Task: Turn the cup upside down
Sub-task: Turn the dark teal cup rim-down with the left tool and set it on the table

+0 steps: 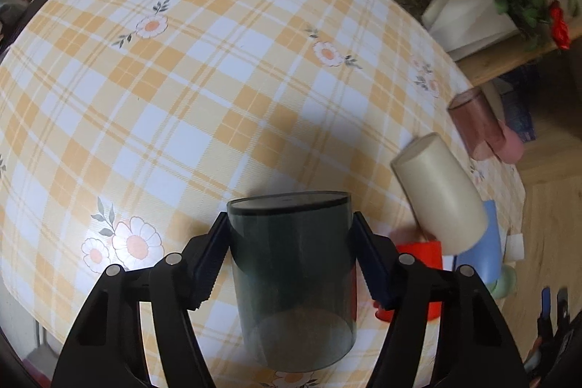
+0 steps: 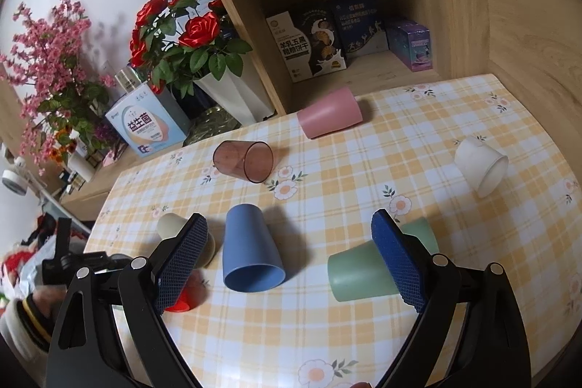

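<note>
Because the task is to turn a cup over, the left gripper (image 1: 291, 253) is clenched around a smoky dark translucent cup (image 1: 291, 279) at the lower centre of the left wrist view, its two pads pressing the cup's opposite walls so it can be rotated without slipping. The cup's closed flat base faces away from the camera and its open mouth seems to point back toward the lens, so it looks partway through or close to the end of the flip, held above the yellow plaid tablecloth (image 1: 182, 97) rather than resting on it. At the right of that view a cream cup (image 1: 440, 191) stands inverted, with a brownish translucent cup (image 1: 473, 122) lying beyond it. In the right wrist view the right gripper (image 2: 287, 260) has its jaws released and wide apart, holding nothing, hovering low in the frame over a blue cup (image 2: 251, 250) standing mouth toward the camera; a green cup (image 2: 363, 271) lies on its side at lower right, partly behind one finger. Further up lie a pink cup (image 2: 329, 113) and a white cup (image 2: 480, 166), apparently awaiting their turn.
</note>
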